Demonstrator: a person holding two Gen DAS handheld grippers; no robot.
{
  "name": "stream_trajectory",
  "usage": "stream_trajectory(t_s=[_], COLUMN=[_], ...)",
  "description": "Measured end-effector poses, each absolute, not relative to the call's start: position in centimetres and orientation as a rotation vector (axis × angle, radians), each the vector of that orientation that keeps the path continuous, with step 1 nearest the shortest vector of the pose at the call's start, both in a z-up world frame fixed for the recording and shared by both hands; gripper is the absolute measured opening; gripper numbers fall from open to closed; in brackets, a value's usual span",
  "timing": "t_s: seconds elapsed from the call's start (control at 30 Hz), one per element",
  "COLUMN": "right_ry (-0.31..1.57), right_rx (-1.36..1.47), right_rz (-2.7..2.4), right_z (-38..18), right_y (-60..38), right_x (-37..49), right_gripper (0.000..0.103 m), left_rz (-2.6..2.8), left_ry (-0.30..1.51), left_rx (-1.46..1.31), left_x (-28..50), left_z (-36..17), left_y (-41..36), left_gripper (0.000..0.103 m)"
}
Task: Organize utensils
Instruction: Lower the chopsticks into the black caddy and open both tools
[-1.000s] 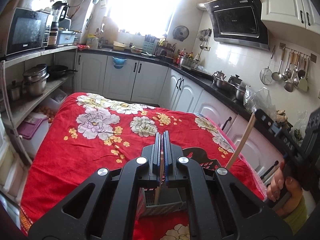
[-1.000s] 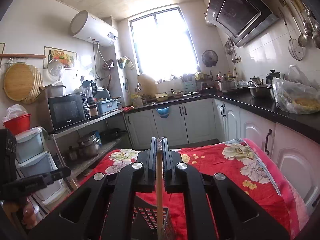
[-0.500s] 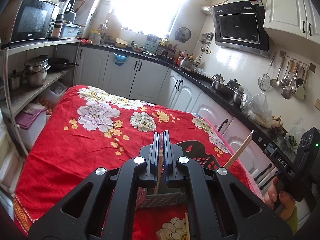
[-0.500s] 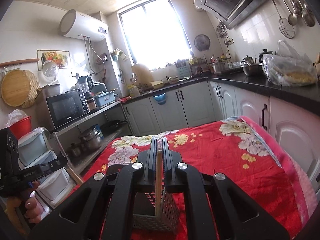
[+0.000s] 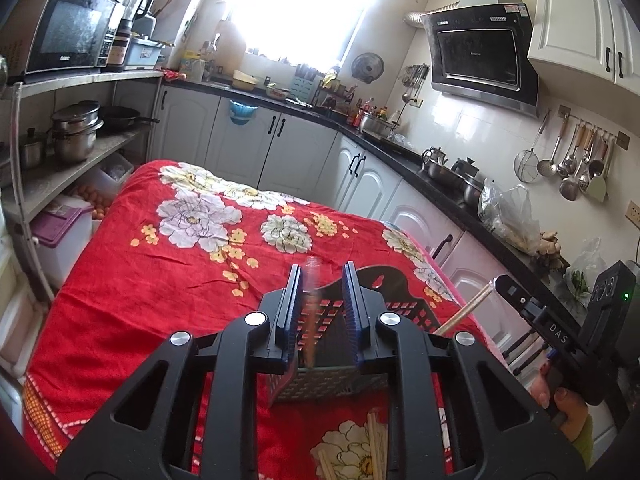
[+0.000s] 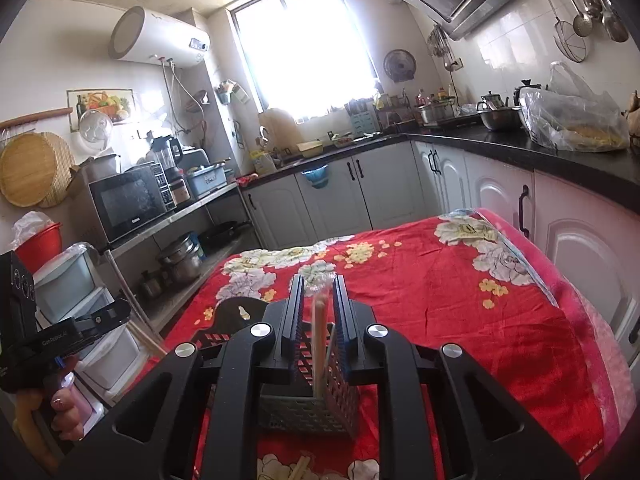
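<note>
A dark perforated utensil basket (image 5: 340, 380) stands on the red floral tablecloth (image 5: 168, 264), right below both grippers; it also shows in the right wrist view (image 6: 308, 412). My left gripper (image 5: 323, 312) is open above it, with a blurred chopstick (image 5: 310, 320) falling between its jaws. My right gripper (image 6: 318, 316) is open too; a wooden chopstick (image 6: 319, 344) stands loose between its jaws, its lower end in the basket. More chopsticks (image 5: 374, 444) lie on the cloth in front of the basket.
White cabinets (image 5: 372, 184) and a black counter with pots run along the right. A metal shelf (image 5: 60, 160) with pots and a microwave (image 5: 68, 32) stands at the left. The other hand-held gripper (image 5: 576, 320) shows at the right edge.
Both grippers have opened and let go of their chopsticks, which drop into the basket. Both views have tilted down toward the table.
</note>
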State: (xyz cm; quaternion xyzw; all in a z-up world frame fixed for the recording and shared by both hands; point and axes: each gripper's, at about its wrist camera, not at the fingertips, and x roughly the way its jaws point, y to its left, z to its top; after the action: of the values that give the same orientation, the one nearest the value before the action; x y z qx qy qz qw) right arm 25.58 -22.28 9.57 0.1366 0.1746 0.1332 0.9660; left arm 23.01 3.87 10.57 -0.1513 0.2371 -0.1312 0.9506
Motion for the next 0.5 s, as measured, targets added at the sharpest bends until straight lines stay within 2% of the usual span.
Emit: stream_trajectory(t_s=[0.27,0.5], right_ry=[0.37,0.395], right_rx=[0.271,0.274], right_rz=[0.255,0.252], right_z=[9.1,8.5], right_y=[-22.6,-22.9], right_x=[24.8,24.3], right_gripper=[0.029,0.041], left_rz=[-0.268,-0.27], left_ry=[0.485,0.49], left_rx=[-0.31,-0.303], left_x=[22.3,21.7], left_z=[10.1,9.7], left_y=[4.3,4.3], left_gripper=[0.035,0.055])
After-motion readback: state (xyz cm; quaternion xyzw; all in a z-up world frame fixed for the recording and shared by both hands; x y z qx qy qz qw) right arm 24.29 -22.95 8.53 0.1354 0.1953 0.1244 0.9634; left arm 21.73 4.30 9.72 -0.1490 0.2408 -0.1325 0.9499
